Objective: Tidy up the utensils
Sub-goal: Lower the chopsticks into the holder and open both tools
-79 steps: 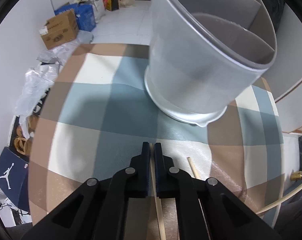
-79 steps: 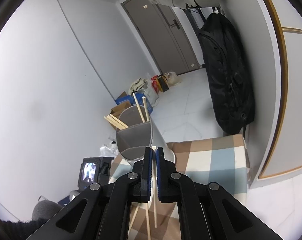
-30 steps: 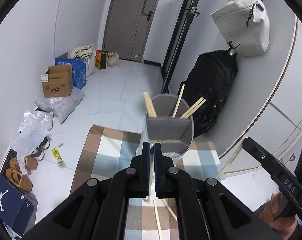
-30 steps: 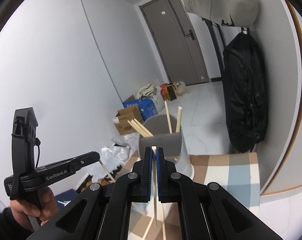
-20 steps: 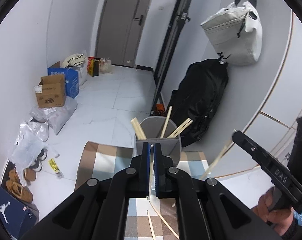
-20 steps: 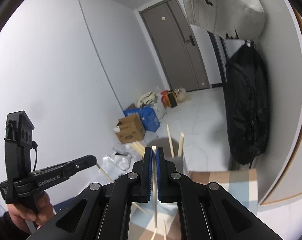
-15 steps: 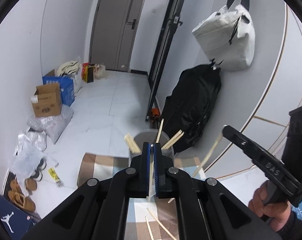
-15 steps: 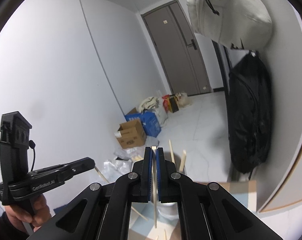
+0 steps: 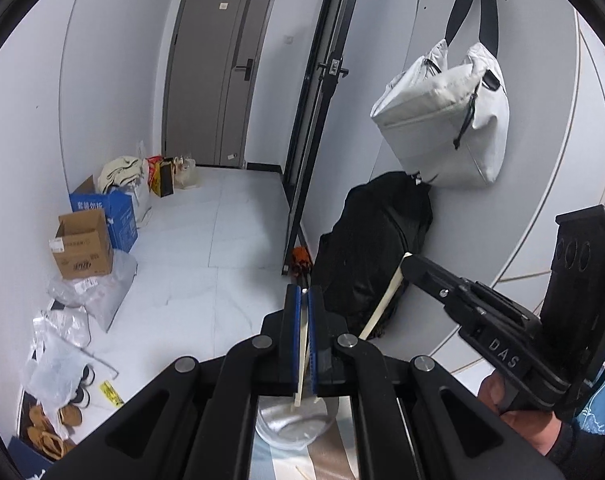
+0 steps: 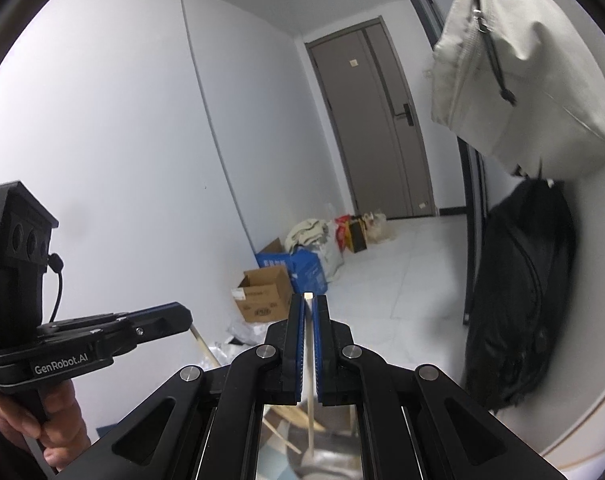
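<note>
My left gripper (image 9: 302,300) is shut on a wooden chopstick (image 9: 301,364) that hangs down between the jaws. Its lower end is over the grey utensil holder (image 9: 290,426), seen below between the arms. My right gripper (image 10: 310,312) is shut on another wooden chopstick (image 10: 309,408), which also hangs down toward the grey holder (image 10: 322,460). The right gripper shows in the left wrist view (image 9: 408,262) with its chopstick (image 9: 382,300). The left gripper shows in the right wrist view (image 10: 182,318). Both are held high above the checked cloth.
Loose chopsticks (image 10: 280,436) lie on the checked cloth (image 9: 326,456) by the holder. A black backpack (image 9: 374,248) and a white bag (image 9: 442,120) hang on the right wall. Cardboard boxes (image 9: 82,248) and plastic bags stand on the tiled floor at left.
Both grippers have risen with their chopsticks and tilted up. The holder has dropped from the middle of each view to the bottom edge. The grippers have come closer together.
</note>
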The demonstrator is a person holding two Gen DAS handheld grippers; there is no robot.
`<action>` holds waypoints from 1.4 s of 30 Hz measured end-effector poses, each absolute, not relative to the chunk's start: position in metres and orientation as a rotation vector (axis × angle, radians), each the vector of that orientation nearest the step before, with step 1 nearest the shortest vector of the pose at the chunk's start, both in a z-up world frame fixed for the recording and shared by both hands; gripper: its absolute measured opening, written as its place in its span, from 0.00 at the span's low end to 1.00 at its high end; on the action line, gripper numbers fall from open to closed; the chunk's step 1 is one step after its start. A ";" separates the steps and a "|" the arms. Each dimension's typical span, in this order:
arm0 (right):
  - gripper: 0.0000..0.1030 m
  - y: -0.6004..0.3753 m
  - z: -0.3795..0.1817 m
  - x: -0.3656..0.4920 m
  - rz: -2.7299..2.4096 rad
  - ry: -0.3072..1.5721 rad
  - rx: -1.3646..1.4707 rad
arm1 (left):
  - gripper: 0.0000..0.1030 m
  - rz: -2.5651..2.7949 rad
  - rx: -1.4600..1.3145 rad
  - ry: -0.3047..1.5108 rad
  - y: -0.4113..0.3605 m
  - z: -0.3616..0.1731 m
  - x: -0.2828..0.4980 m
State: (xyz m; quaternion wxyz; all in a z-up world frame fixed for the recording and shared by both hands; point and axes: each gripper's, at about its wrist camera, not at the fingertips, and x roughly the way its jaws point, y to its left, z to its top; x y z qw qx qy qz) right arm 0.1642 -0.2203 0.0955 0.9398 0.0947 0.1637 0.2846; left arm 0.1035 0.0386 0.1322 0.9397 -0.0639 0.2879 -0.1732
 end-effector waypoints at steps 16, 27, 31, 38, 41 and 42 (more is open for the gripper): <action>0.03 -0.200 0.067 0.217 0.573 0.360 0.134 | 0.00 -0.347 -0.131 0.640 0.036 0.102 0.156; 0.03 -0.183 0.042 0.229 0.595 0.395 0.083 | 0.00 -0.355 -0.118 0.687 0.029 0.077 0.172; 0.03 -0.179 0.031 0.229 0.602 0.412 0.067 | 0.00 -0.375 -0.108 0.718 0.026 0.064 0.175; 0.03 -0.185 0.010 0.231 0.607 0.469 0.099 | 0.00 -0.419 -0.103 0.750 0.027 0.042 0.175; 0.03 -0.187 0.003 0.234 0.612 0.492 0.107 | 0.00 -0.437 -0.107 0.768 0.027 0.034 0.175; 0.03 -0.187 0.002 0.235 0.614 0.496 0.106 | 0.00 -0.442 -0.102 0.777 0.026 0.031 0.176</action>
